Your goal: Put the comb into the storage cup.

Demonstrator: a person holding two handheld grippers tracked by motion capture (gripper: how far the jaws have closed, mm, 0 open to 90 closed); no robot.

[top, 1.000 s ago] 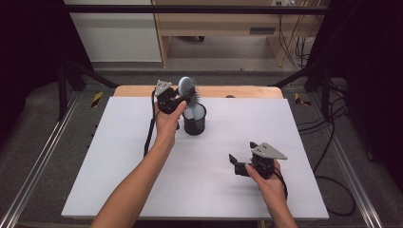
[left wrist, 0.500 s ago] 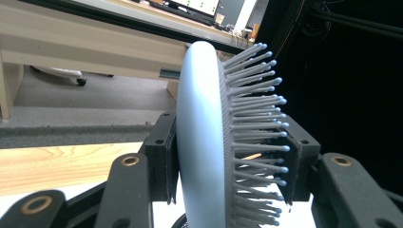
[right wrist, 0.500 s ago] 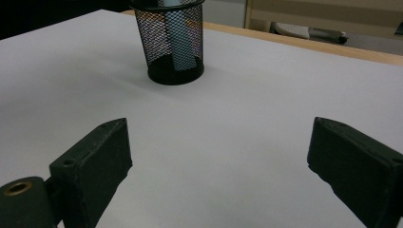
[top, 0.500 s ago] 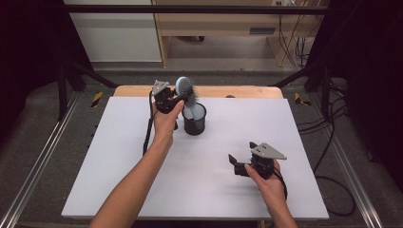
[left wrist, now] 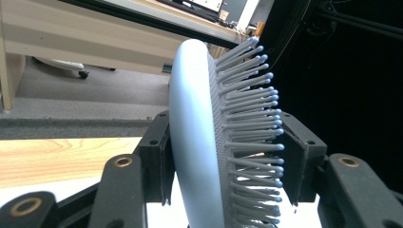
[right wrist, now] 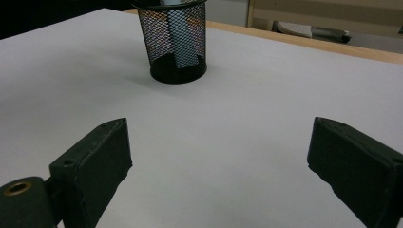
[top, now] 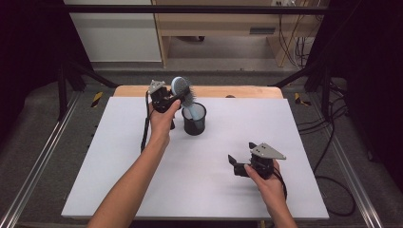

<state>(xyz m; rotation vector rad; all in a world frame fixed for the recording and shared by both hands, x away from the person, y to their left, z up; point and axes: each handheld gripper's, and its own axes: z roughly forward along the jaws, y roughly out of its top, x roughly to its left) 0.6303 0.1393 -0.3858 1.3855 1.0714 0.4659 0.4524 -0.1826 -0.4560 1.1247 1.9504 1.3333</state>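
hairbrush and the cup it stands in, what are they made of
Hairbrush: apparently plastic, a smooth matte pale blue back with grey ball-tipped bristles on a dotted pad. Cup: looks like black wire mesh, likely metal, since the brush handle shows through its open weave.

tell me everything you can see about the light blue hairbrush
The light blue plastic hairbrush has an oval head with a smooth, rounded back and a grey pad of stiff grey bristles ending in small ball tips. It stands handle-down in the black wire-mesh cup near the table's far edge, head sticking out above the rim and leaning a little. The left tool brackets the head, one jaw against the back and the other at the bristle tips; its jaws have just been opening.
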